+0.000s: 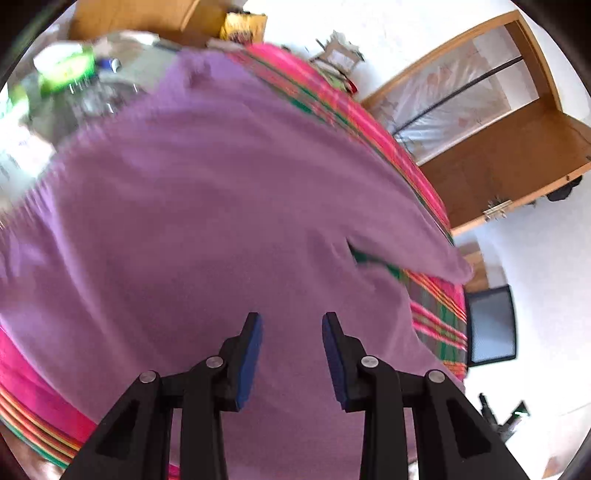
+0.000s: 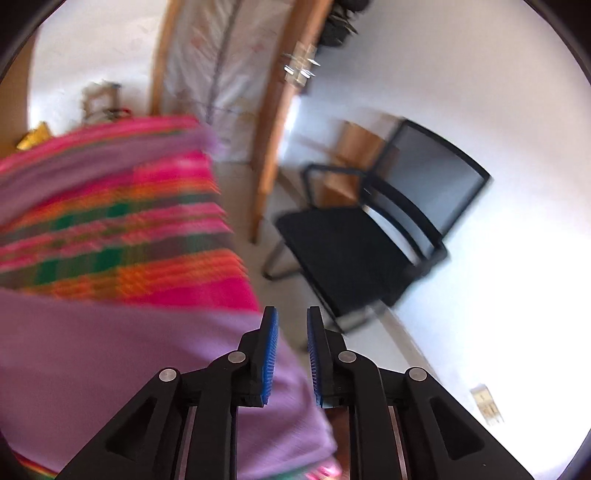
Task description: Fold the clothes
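A purple garment (image 1: 221, 203) lies spread over a table covered with a pink, green and orange striped cloth (image 1: 437, 310). A sleeve of it reaches toward the table's right edge. My left gripper (image 1: 291, 317) hovers over the garment's near part, open, with nothing between its blue pads. In the right wrist view the purple garment (image 2: 110, 362) fills the lower left, over the striped cloth (image 2: 129, 229). My right gripper (image 2: 291, 310) sits at the garment's right edge, its jaws a little apart. The fabric edge runs beneath the gap and the pads do not press on it.
Bottles and packets (image 1: 66, 70) crowd the far left of the table, with a cardboard box (image 1: 129, 18) behind. A wooden cabinet (image 1: 498, 147) stands beyond the table's right side. A black office chair (image 2: 369, 251) stands on the pale floor close to the table edge.
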A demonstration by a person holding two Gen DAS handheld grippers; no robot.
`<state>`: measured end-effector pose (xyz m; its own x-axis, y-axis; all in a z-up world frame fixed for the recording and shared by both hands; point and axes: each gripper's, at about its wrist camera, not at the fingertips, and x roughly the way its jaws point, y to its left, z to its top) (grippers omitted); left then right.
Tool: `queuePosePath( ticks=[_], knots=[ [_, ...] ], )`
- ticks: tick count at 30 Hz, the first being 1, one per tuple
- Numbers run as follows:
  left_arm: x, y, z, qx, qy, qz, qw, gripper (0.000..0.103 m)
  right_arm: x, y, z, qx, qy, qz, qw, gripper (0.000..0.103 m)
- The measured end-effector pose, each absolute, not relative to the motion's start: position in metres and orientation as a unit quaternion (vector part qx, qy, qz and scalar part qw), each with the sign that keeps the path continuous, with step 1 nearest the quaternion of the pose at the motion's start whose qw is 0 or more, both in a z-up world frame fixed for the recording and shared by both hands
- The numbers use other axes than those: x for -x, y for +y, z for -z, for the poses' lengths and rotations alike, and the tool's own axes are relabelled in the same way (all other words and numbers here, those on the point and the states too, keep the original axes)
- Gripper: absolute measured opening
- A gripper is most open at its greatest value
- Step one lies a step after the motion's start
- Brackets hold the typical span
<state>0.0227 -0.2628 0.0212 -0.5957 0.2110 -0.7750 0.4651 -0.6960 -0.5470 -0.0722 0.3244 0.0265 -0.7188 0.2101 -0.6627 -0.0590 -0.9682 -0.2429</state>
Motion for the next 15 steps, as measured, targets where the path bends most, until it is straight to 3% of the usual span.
queuePosePath(
  ticks=[7,15],
  knots=[
    [0.008,-0.347,-0.074,-0.421,0.373,0.814,0.147,0.035,0.119,0.229,-0.074,0.348,-0.106,-0.926,-0.098,0.023],
    [0.062,-0.411,-0.065,-0.448,0.362,0.794,0.196,0.035,0.169,0.084,-0.085,0.356,-0.169,-0.870,-0.295,0.023]
  ],
)
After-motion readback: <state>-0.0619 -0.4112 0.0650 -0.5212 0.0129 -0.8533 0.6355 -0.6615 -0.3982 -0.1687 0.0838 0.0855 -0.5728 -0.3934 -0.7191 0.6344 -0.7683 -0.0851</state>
